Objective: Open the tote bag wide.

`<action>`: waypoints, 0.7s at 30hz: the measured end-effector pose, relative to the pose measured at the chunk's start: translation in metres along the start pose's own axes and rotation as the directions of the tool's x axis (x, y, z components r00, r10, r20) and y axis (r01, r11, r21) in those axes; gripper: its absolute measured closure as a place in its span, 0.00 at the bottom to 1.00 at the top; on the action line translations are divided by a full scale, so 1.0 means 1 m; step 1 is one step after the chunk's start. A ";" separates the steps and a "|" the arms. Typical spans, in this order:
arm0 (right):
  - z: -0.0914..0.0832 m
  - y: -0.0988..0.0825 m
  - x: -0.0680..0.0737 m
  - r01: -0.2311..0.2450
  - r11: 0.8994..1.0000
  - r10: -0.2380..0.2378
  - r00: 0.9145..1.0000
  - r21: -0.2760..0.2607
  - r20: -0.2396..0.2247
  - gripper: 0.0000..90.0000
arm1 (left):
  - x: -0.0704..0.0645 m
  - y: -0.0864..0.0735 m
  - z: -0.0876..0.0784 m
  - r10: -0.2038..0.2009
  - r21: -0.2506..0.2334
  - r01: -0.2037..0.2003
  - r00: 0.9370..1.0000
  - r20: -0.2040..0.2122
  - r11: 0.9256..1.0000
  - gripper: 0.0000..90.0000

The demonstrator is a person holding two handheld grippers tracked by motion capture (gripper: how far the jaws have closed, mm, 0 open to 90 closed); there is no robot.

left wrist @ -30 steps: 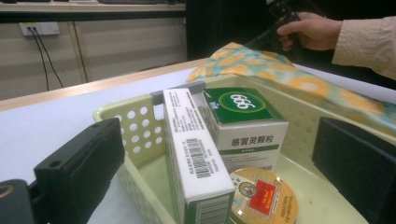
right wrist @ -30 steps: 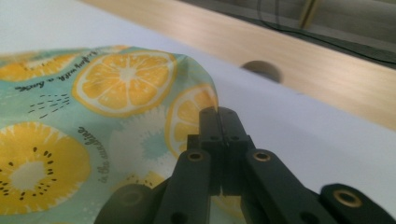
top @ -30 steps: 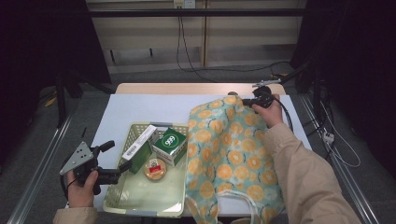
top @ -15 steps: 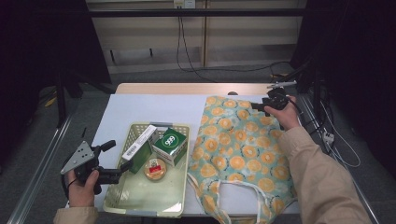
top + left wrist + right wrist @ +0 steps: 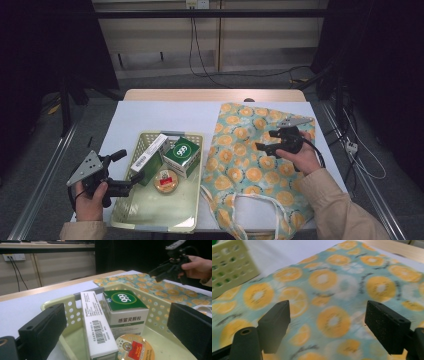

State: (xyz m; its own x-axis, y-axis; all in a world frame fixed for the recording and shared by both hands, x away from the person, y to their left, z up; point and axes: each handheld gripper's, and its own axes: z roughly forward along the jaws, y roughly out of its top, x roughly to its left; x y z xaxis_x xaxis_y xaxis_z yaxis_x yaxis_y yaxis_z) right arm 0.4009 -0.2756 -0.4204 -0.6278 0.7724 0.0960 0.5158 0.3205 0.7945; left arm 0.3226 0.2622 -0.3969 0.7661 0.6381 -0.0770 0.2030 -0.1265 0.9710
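My left tongs (image 5: pixel 122 170) hang at the near left corner of the basket (image 5: pixel 172 226), jaws wide apart with nothing between them, aimed over the rim at what lies inside. Nearest to them lies a small round tin (image 5: pixel 133 348) with a red and gold lid, flat on the basket floor. Just beside it a long white box (image 5: pixel 97 325) leans on its edge, and against that stands a green and white carton (image 5: pixel 126 311). I judge all three light and stiff; the cartons would dent under a hard squeeze, so I would take each across its narrow sides, and the tin by its rim, since its lid looks slick.

To the right, the cloth bag (image 5: pixel 260 170) with its orange-slice print lies flat on the table (image 5: pixel 150 117), touching the basket's right wall, its handles (image 5: pixel 255 207) nearest to me and its bottom edge towards the far side. It is soft and limp, surely light, and would sag and fold wherever I lift it; the handles or the hem at the mouth look like the best places to pinch.

My right tongs (image 5: pixel 263 141) hover over the far half of the bag. Their jaws have just been opening and stand apart, with no cloth caught between them.
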 end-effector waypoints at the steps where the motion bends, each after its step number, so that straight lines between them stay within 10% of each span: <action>1: -0.002 -0.002 0.006 0.004 1.000 -0.004 1.000 0.000 -0.012 0.24 | 0.000 0.000 0.001 -0.003 -0.002 0.003 1.000 0.005 1.000 0.02; 8: 0.001 -0.021 0.048 0.032 0.999 -0.029 0.990 0.015 -0.137 0.23 | 0.000 0.000 0.001 0.012 0.009 -0.012 1.000 0.000 1.000 0.02; 21: -0.009 -0.039 0.082 0.134 0.991 -0.129 0.967 0.009 -0.218 0.37 | -0.003 0.001 0.003 0.014 0.015 -0.014 1.000 0.007 1.000 0.02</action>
State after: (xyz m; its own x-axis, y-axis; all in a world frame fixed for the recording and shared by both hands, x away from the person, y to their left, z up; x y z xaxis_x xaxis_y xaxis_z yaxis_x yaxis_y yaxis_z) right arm 0.3240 -0.2294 -0.4381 -0.8008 0.5865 0.1215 0.4324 0.4257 0.7949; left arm 0.3220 0.2577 -0.3968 0.7729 0.6311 -0.0654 0.2015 -0.1464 0.9685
